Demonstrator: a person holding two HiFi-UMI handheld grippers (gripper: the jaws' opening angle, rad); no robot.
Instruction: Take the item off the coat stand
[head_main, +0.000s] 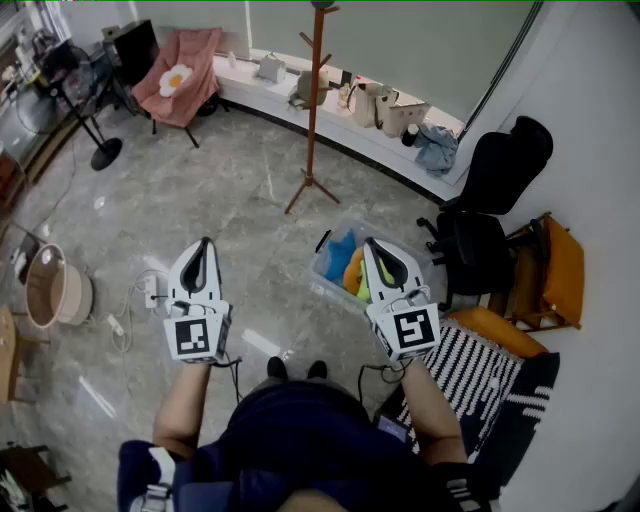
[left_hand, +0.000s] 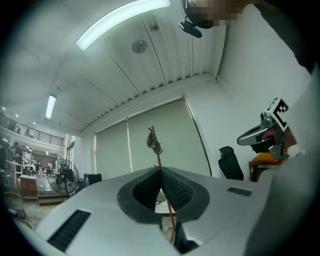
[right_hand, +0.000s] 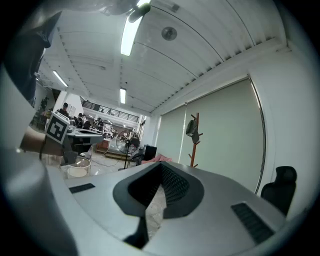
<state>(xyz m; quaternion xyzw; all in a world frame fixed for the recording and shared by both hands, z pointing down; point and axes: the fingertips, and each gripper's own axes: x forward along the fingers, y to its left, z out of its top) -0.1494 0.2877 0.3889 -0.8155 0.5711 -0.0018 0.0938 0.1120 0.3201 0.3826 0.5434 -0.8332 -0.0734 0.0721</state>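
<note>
The coat stand (head_main: 313, 110) stands well ahead of you on the floor (head_main: 230, 200). Your left gripper (head_main: 205, 243) and right gripper (head_main: 371, 243), side by side, both have jaws together with nothing between them. The grey item (left_hand: 154, 141) hangs near the stand's top

grey marbled floor (head_main: 240, 200) lies open up to the slim red-brown wooden coat stand (head_main: 313, 110), with free room on both its sides. a clear plastic bin of coloured things (head_main: 320, 278) sits low at the right, and a black office chair (head_main: 485, 200) stands beyond it. behind the stand runs a white ledge (head_main: 345, 135) crowded with bags.
</note>
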